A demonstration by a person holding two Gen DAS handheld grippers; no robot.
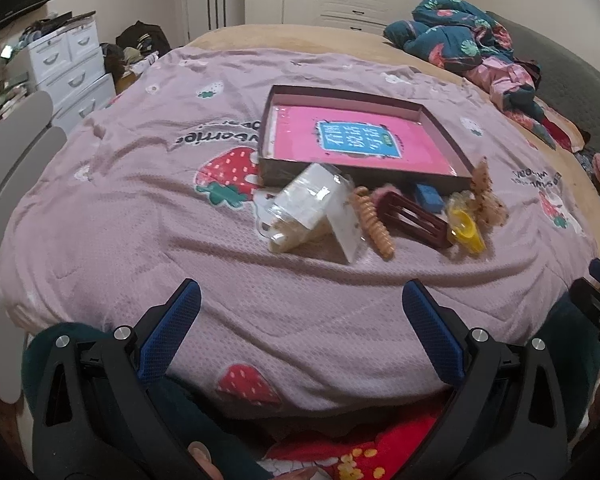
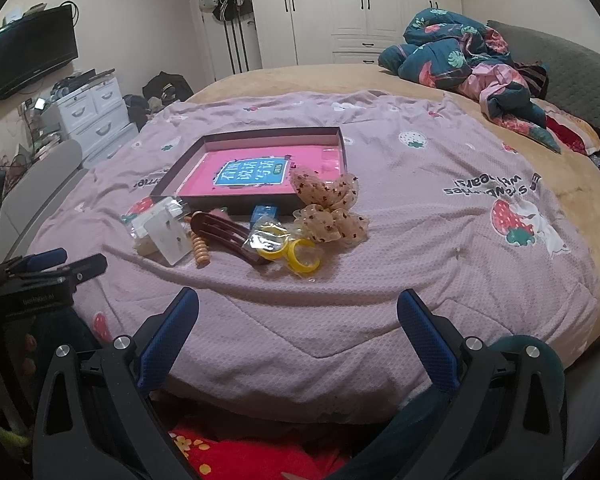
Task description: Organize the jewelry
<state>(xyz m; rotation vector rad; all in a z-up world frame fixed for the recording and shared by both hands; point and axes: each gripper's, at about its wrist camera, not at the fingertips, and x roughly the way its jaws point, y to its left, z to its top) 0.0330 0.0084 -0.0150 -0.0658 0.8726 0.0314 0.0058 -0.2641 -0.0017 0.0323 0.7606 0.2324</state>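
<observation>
A shallow dark box (image 1: 446, 128) (image 2: 188, 160) with a pink sheet inside lies on the bed. In front of it sits a heap of accessories: clear packets with white cards (image 1: 312, 208) (image 2: 162, 232), a tan spiral hair tie (image 1: 374, 220) (image 2: 201, 254), a dark red hair claw (image 1: 414, 216) (image 2: 228, 236), a small blue item (image 1: 428, 196) (image 2: 265, 213), yellow rings in plastic (image 1: 466, 230) (image 2: 296, 254) and a dotted fabric bow (image 1: 486, 196) (image 2: 328, 208). My left gripper (image 1: 300, 300) and right gripper (image 2: 298, 308) are both open and empty, well short of the heap.
A pink strawberry quilt (image 1: 140, 220) (image 2: 440, 240) covers the bed. Crumpled bedding (image 1: 460, 36) (image 2: 460, 48) lies at the far right. White drawers (image 1: 72, 64) (image 2: 96, 112) stand at the left. The left gripper (image 2: 44, 268) shows at the right wrist view's left edge.
</observation>
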